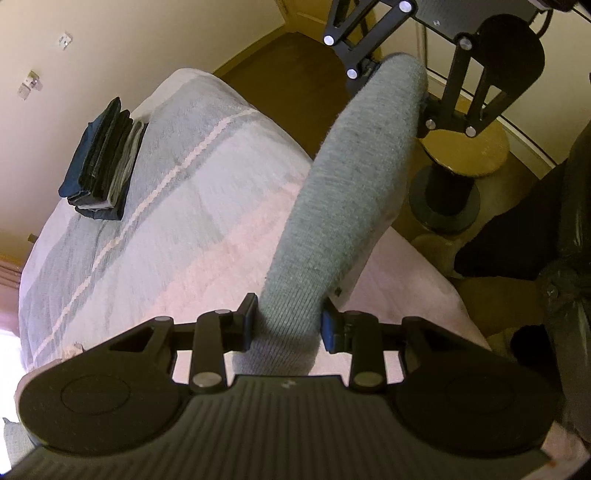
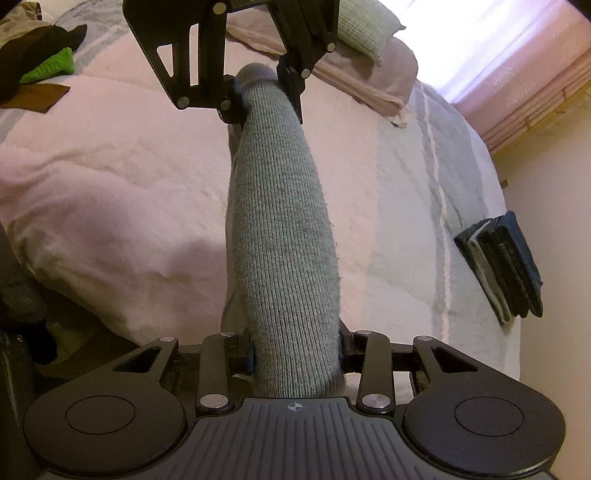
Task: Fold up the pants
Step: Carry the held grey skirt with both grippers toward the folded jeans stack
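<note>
The grey knit pants (image 1: 354, 177) are gathered into a thick band stretched in the air between my two grippers, above the bed (image 1: 184, 206). In the left wrist view my left gripper (image 1: 290, 325) is shut on one end of the band, and my right gripper (image 1: 397, 92) clamps the far end at the top. In the right wrist view my right gripper (image 2: 295, 350) is shut on the near end of the pants (image 2: 284, 229), and my left gripper (image 2: 262, 96) grips the far end. Part of the fabric hangs down under the band.
A stack of folded dark clothes (image 1: 103, 162) (image 2: 502, 266) lies near the bed's edge by the wall. Loose green and dark garments (image 2: 48, 68) and a pillow (image 2: 365, 33) lie on the bed (image 2: 110, 166). A round stool (image 1: 465, 147) and a black bag (image 1: 569, 295) stand on the floor.
</note>
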